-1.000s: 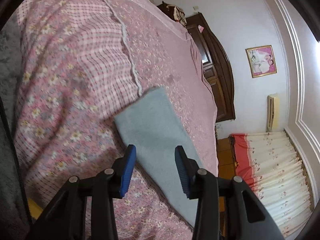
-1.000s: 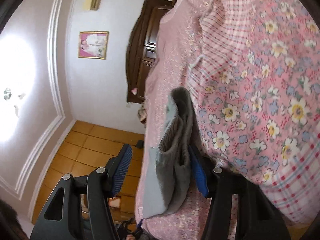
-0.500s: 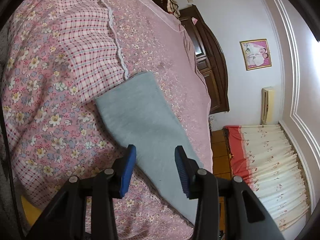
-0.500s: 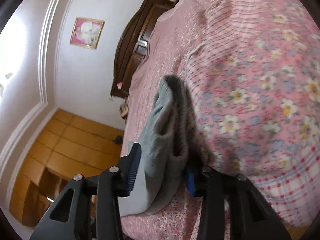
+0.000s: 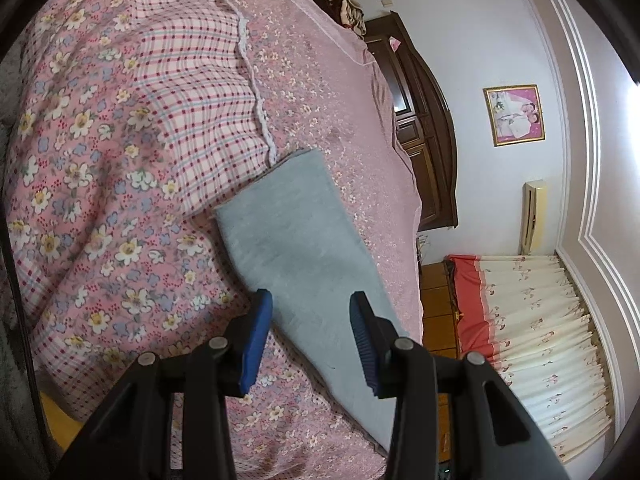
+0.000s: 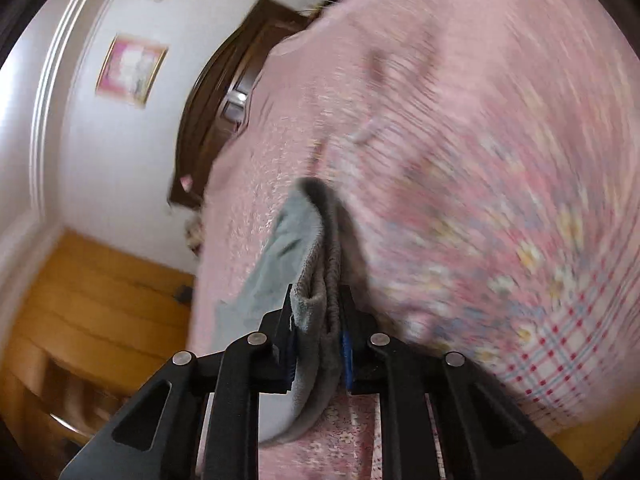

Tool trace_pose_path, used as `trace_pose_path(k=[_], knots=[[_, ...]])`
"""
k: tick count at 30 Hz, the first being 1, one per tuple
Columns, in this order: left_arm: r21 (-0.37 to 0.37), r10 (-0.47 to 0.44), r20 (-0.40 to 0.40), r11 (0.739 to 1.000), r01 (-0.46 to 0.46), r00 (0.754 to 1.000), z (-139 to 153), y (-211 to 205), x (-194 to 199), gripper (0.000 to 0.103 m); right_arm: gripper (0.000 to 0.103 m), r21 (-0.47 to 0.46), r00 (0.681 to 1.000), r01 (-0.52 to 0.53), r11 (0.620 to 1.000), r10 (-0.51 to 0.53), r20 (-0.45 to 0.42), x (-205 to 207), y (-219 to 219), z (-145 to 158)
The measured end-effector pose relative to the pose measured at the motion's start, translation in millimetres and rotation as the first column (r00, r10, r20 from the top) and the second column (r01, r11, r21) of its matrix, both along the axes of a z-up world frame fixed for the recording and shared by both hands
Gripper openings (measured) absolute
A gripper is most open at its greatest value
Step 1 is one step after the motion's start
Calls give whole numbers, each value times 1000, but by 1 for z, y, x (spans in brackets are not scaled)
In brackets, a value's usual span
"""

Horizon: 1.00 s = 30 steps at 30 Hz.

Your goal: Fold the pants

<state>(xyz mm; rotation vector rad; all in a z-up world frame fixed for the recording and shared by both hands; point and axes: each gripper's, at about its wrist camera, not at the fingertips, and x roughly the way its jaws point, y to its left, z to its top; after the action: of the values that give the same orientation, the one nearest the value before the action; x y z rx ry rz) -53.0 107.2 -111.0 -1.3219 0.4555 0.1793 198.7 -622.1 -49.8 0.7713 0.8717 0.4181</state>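
I have the right gripper (image 6: 316,320) clamped on a bunched thickness of the grey pants (image 6: 320,248); the fabric fills the gap between both blue pads, and more of it hangs below the jaws. This view is smeared by motion blur, so I cannot tell exactly which edge of the garment I am holding, though it looks like a ribbed hem or waistband.

My left gripper (image 5: 311,312) is spread wide and holds nothing. It hovers over the pants (image 5: 296,248), which in this view lie as a flat grey strip on the pink floral bedspread (image 5: 100,184). Whether its pads touch the cloth I cannot say.

What matters for the next move is the long axis: the strip runs away from the left gripper, from the near end under its fingers up to the far short edge beside the white lace trim (image 5: 256,92). The left is the nearer gripper to the flat part, the right the one carrying the lifted end.

I judge the fold is partly done, and the next step likely calls for carrying the held end along that axis toward the far edge while the left steadies or pinches the flat layer.
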Motion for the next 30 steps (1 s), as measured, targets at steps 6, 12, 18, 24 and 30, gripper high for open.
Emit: trace_pose_path(k=[6, 12, 18, 24, 30], knots=[[9, -4, 0, 1000, 4, 1000, 7, 8, 2, 41, 18, -347, 991, -34, 937, 77, 109, -7, 46, 68], [164, -76, 25, 984, 71, 997, 62, 36, 32, 42, 18, -594, 949, -57, 802, 228, 217, -30, 150, 134], [490, -319, 11, 828, 273, 948, 124, 58, 75, 66, 18, -734, 922, 80, 674, 230, 311, -74, 268, 160], [583, -323, -179, 726, 364, 930, 95, 74, 102, 66, 17, -699, 875, 87, 710, 282, 394, -105, 390, 140], [553, -170, -100, 810, 197, 980, 48, 109, 60, 65, 17, -755, 804, -45, 654, 472, 362, -120, 464, 107]])
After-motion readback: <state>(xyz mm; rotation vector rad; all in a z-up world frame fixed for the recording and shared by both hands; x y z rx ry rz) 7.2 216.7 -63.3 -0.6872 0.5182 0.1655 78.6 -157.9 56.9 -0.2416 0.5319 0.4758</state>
